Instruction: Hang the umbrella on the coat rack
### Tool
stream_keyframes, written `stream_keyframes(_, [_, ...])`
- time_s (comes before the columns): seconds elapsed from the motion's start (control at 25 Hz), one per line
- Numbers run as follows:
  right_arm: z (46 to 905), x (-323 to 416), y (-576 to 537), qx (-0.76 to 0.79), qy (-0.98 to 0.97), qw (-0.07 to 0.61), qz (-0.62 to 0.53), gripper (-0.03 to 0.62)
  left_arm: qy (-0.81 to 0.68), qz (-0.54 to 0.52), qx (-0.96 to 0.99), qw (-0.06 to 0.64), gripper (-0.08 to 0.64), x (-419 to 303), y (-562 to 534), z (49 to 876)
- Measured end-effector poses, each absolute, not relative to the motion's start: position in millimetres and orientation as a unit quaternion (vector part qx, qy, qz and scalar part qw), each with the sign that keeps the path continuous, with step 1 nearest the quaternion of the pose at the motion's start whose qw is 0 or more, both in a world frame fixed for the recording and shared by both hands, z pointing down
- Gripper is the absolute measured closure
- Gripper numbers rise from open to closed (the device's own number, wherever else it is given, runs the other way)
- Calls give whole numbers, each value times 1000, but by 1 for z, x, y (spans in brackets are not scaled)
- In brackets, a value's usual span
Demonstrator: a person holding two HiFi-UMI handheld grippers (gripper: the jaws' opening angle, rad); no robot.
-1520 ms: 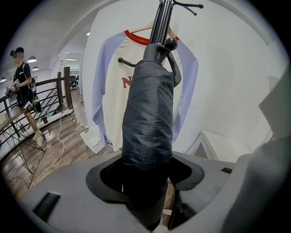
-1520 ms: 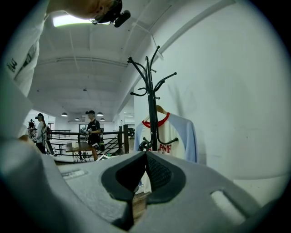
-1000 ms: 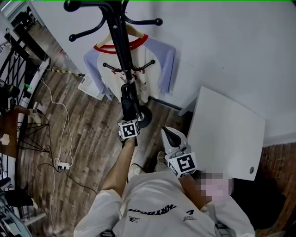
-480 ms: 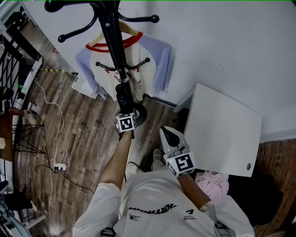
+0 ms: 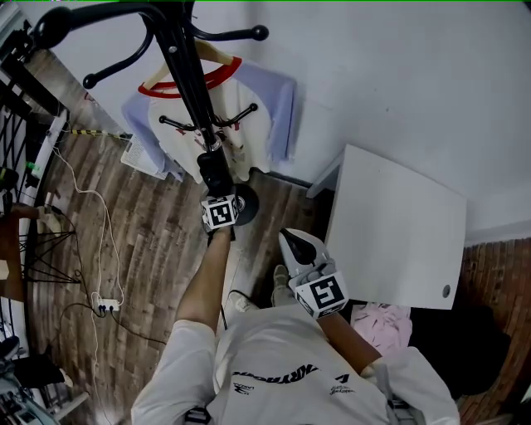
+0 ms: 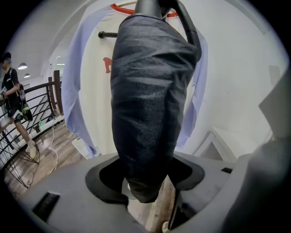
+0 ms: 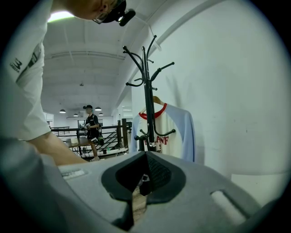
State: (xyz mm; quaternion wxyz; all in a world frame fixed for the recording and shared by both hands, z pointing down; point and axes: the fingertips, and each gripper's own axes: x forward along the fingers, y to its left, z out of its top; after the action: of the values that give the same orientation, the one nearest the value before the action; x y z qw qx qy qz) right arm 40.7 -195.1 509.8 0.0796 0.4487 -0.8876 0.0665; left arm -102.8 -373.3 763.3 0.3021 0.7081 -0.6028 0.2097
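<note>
A black coat rack (image 5: 178,66) stands against the white wall, with a red-collared white and blue shirt (image 5: 249,108) on a hanger behind its pole. My left gripper (image 5: 216,189) is shut on a folded black umbrella (image 5: 211,170), which points up along the pole toward the lower hooks. In the left gripper view the umbrella (image 6: 148,100) fills the space between the pads of the left gripper (image 6: 145,175), and its top reaches the rack (image 6: 148,5). My right gripper (image 5: 292,241) hangs back, shut and empty. Its own view shows the right gripper (image 7: 143,176) aimed at the rack (image 7: 146,91).
A white table (image 5: 398,241) stands at the right against the wall. Cables and a power strip (image 5: 108,305) lie on the wood floor at the left, next to a black railing (image 5: 17,124). A person (image 7: 91,125) stands far off by the railing.
My left gripper has carried the umbrella a little farther toward the rack's pole. The right gripper has stayed where it was.
</note>
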Motion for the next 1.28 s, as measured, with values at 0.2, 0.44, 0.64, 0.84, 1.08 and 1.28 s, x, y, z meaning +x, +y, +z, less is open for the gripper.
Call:
stream_keyframes(0.2, [511, 35, -192, 440, -892, 82, 66, 595, -603, 214, 707, 301, 302, -103, -380, 764])
stream_keyframes(0.44, [512, 36, -190, 439, -892, 82, 67, 595, -586, 227, 717, 302, 298, -100, -388, 763])
stream_keyframes(0.64, [508, 36, -190, 440, -892, 78, 64, 595, -572, 217, 722, 322, 287, -95, -388, 771])
stream_keyframes(0.84, [504, 37, -189, 440, -893, 73, 61, 595, -572, 209, 722, 329, 263, -95, -385, 763])
stream_keyframes(1.08, [499, 33, -182, 428, -899, 58, 72, 595, -571, 189, 726, 332, 242, -92, -376, 743])
stream_keyframes(1.28, [493, 31, -175, 425, -901, 50, 72, 595, -592, 177, 720, 317, 242, -98, -360, 718])
